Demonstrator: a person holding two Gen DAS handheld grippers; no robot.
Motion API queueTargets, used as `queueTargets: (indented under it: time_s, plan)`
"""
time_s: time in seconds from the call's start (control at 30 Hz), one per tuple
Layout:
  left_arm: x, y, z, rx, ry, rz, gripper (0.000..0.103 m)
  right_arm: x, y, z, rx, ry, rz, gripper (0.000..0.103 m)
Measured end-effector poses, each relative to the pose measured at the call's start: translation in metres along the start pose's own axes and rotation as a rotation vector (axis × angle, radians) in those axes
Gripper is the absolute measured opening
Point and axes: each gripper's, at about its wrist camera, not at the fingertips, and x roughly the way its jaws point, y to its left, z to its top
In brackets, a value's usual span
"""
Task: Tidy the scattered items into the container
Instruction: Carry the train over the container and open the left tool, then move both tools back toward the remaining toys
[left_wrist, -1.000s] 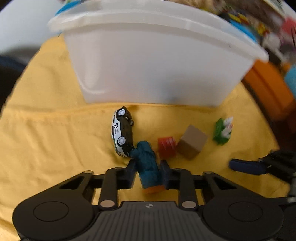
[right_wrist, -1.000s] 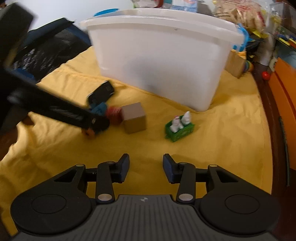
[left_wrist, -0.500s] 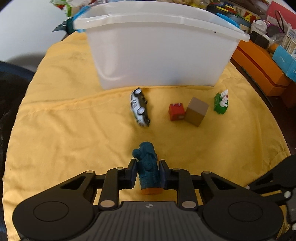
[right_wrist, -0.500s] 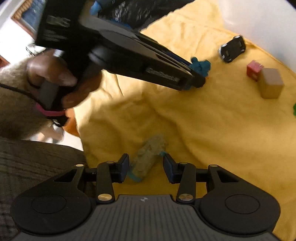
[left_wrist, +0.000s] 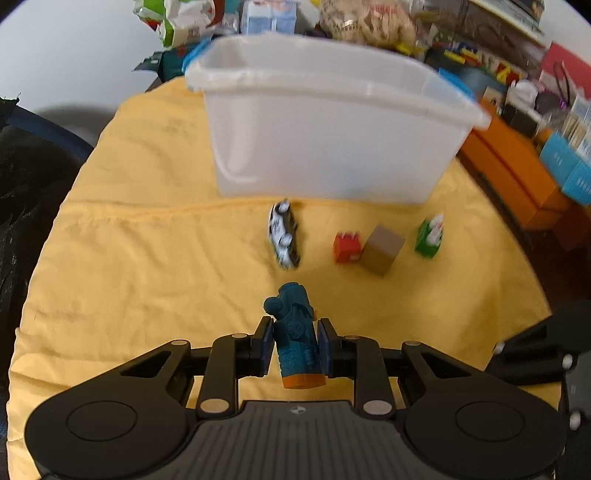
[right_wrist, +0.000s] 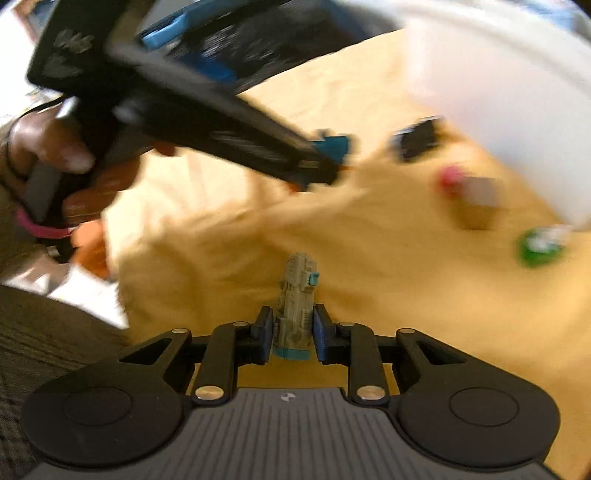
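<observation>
We've got the teal toy train (left_wrist: 295, 332), orange base, clamped in the left gripper (left_wrist: 293, 345) above the yellow cloth (left_wrist: 147, 258), short of the white bin (left_wrist: 332, 147). Right gripper (right_wrist: 291, 336), empty a second ago, is closing on a grey toy train (right_wrist: 297, 295). Four toys remain on the cloth: one car (left_wrist: 283, 236), one red block (left_wrist: 346, 246), one brown cube (left_wrist: 382, 250), one green piece (left_wrist: 430, 236).

From my right camera, the bin (right_wrist: 509, 92) runs off the top edge, and beside it the car (right_wrist: 419, 138), red block (right_wrist: 448, 179) and brown block (right_wrist: 480, 201) smear into blur.
</observation>
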Motion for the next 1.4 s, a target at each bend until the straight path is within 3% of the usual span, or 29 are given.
queueTargets:
  time_s: [0.23, 0.47, 0.73, 0.9, 1.17, 1.23, 1.27, 1.4]
  plan:
    - [-0.018, -0.013, 0.026, 0.004, -0.074, -0.054, 0.028, -0.041, -0.03, 0.002, 0.063, -0.16, -0.238, 0.025]
    - [-0.045, -0.025, 0.063, 0.057, -0.188, -0.087, 0.028, -0.078, -0.036, 0.018, 0.08, -0.324, -0.369, 0.025]
    - [-0.055, -0.024, 0.121, 0.121, -0.306, -0.037, 0.029, -0.105, -0.049, 0.068, 0.115, -0.551, -0.512, 0.025]
    - [-0.03, -0.02, 0.152, 0.128, -0.315, -0.013, 0.029, -0.09, -0.068, 0.098, 0.167, -0.576, -0.558, 0.025]
    - [0.02, -0.009, 0.172, 0.087, -0.235, 0.004, 0.03, -0.054, -0.102, 0.125, 0.224, -0.463, -0.603, 0.026]
    - [0.025, -0.008, 0.172, 0.084, -0.207, 0.001, 0.038, -0.046, -0.11, 0.127, 0.261, -0.428, -0.603, 0.029]
    - [0.026, -0.008, 0.171, 0.083, -0.202, -0.004, 0.044, -0.044, -0.112, 0.126, 0.278, -0.417, -0.599, 0.036]
    - [0.012, -0.008, 0.165, 0.088, -0.239, 0.006, 0.046, -0.051, -0.108, 0.119, 0.292, -0.446, -0.587, 0.039]
